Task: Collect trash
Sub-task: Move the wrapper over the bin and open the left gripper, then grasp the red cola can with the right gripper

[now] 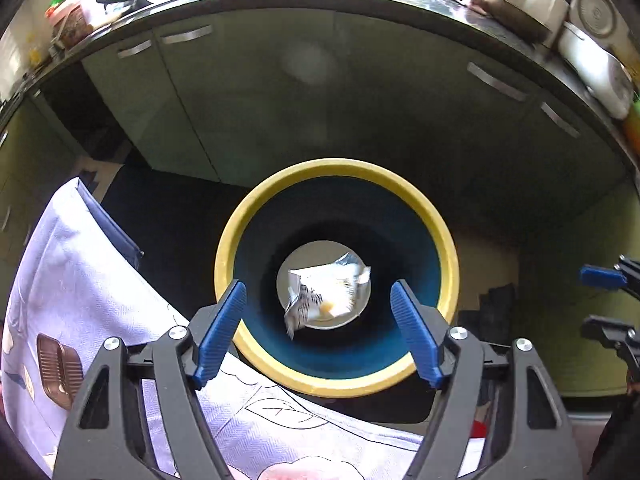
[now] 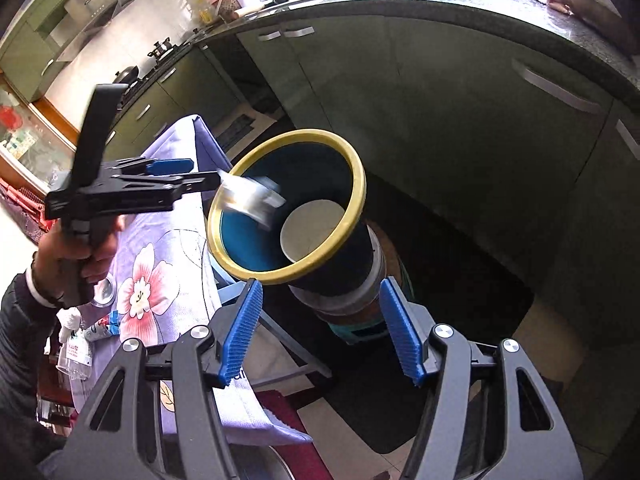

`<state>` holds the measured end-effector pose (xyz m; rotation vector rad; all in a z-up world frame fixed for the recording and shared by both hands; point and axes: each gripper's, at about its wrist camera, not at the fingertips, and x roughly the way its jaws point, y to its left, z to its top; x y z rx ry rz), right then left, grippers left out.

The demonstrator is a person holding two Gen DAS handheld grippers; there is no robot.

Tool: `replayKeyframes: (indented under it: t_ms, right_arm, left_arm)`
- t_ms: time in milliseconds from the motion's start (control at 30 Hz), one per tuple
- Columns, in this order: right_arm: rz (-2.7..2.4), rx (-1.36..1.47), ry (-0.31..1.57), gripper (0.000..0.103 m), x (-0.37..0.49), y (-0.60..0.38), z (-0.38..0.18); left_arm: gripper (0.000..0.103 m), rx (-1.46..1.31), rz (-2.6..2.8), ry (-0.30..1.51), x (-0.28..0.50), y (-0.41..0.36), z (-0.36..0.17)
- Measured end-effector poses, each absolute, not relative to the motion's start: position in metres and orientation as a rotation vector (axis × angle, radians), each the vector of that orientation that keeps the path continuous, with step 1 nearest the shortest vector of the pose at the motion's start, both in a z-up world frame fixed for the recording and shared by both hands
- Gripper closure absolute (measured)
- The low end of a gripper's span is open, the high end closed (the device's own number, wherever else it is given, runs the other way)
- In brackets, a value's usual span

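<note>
Wrapper (image 1: pixel 326 294) loose over my yellow-rimmed bin (image 1: pixel 336 168), both tongs, left (image 1: pixel 318 330) and right (image 2: pixel 322 332), spread and empty, floral cloth (image 2: pixel 160 240) on table edge, green kitchen cabinets (image 1: pixel 248 92) behind

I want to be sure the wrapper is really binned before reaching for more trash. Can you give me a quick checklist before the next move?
1. Left gripper jaws apart, nothing between them: ok.
2. Wrapper clear of the pads, over the bin mouth: ok.
3. Wrapper settled on the bin floor: cannot tell, it is blurred.
4. Right gripper empty and open: ok.
5. More trash on the flowered cloth: ok, a crumpled packet lies there.
</note>
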<state>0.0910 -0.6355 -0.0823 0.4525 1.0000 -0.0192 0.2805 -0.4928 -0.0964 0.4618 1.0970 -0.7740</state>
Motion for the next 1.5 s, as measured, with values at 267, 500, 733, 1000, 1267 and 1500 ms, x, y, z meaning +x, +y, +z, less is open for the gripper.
replayKeyframes:
  t_ms: [267,500,733,1000,1267,1500]
  right_arm:
    - [0.063,0.399,1.02,0.042,0.102,-0.603,-0.091]
    - [0.32,0.193,1.04,0.042,0.134,-0.508,-0.079]
    - [0.638,-0.086,1.006,0.039,0.167,-0.373,-0.054]
    - [0.852,-0.518,1.023,0.032,0.213,-0.234,-0.049]
    - [0.832,-0.844,1.239,0.041,0.243,-0.161,-0.096]
    - [0.871,-0.863,1.356,0.044,0.263,-0.142,-0.124]
  left_arm:
    - [0.027,0.311,-0.85,0.997,0.231,-0.404,-0.01]
    - [0.018,0.202,-0.714,0.85,0.172,-0.263,0.057]
    - [0.015,0.116,-0.559,0.809,0.117,-0.135,0.06]
    - [0.012,0.044,-0.398,0.813,0.073,-0.04,0.03]
    - [0.011,-0.043,-0.362,0.821,0.064,-0.001,0.015]
    - [0.011,-0.074,-0.374,0.846,0.065,0.002,-0.001]
